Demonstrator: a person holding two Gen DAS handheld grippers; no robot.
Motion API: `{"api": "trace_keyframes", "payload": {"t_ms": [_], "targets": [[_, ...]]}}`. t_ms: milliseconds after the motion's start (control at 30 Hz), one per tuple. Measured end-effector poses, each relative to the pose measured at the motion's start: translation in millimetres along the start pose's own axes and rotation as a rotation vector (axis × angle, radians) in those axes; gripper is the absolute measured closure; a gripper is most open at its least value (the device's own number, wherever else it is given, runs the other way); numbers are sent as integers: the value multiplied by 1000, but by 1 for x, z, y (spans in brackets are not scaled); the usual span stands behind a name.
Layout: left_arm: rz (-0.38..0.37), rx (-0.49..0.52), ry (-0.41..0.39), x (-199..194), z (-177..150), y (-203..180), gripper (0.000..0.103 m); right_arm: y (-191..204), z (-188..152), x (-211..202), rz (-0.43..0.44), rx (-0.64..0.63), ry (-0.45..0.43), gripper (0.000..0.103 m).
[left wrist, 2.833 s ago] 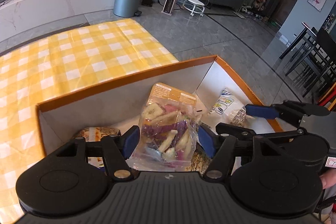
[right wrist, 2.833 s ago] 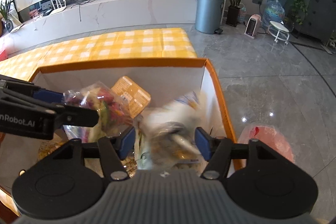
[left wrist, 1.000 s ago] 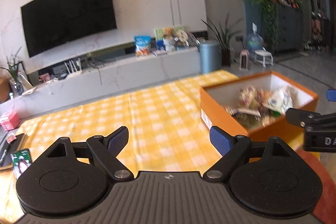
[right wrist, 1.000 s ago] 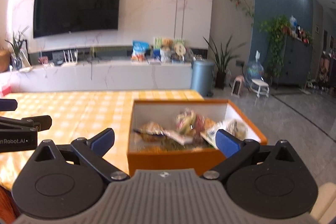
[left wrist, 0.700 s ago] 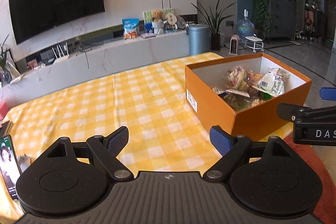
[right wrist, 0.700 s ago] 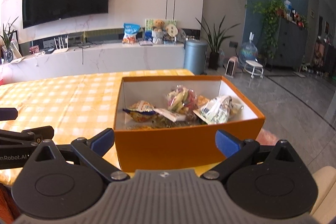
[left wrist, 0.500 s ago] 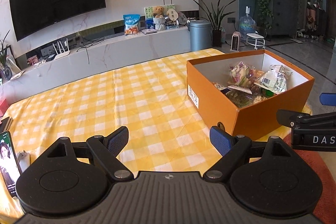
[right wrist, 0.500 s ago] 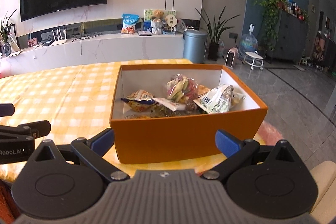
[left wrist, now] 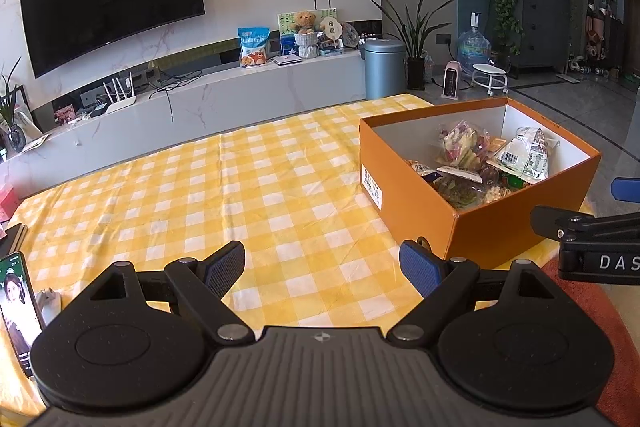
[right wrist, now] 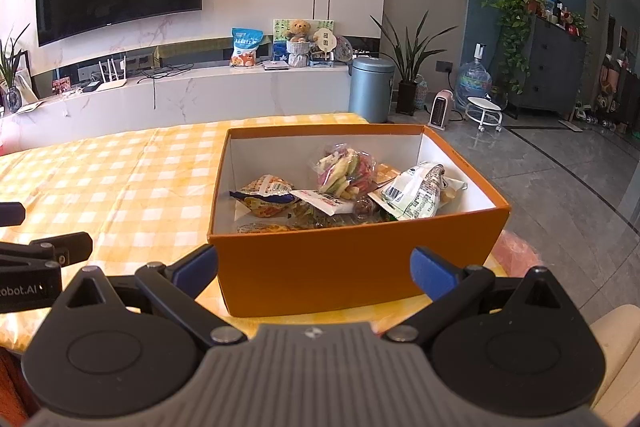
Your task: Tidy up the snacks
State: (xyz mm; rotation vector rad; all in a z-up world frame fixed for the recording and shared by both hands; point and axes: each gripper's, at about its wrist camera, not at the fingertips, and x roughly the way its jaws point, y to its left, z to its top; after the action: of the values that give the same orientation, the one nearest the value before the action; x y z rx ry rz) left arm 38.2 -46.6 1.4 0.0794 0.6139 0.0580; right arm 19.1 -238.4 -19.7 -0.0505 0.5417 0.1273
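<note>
Both the left tongs [left wrist: 322, 263] and right tongs [right wrist: 314, 269] hang spread and empty before the orange box [right wrist: 360, 267] on the checked surface [left wrist: 200, 195], whose light, crinkly, slippery snack packets [right wrist: 412, 197] look best pinched at a sealed edge

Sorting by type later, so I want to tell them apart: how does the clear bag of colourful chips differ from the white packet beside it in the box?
The chip bag is transparent, showing pink, green and pale pieces; the white packet is opaque and printed, with a barcode. The chip bag stands nearer the back wall; the white packet leans toward the right wall. Both lie in the orange box, untouched.
</note>
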Motion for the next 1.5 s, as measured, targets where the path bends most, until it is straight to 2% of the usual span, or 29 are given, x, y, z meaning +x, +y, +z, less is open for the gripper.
{"api": "trace_keyframes", "payload": {"t_ms": [667, 1500], "targets": [[4, -21, -9, -12, 7, 0, 1, -8, 0, -11, 13, 37, -42, 3], [9, -34, 1, -12, 4, 6, 1, -6, -5, -5, 23, 35, -31, 3]]}}
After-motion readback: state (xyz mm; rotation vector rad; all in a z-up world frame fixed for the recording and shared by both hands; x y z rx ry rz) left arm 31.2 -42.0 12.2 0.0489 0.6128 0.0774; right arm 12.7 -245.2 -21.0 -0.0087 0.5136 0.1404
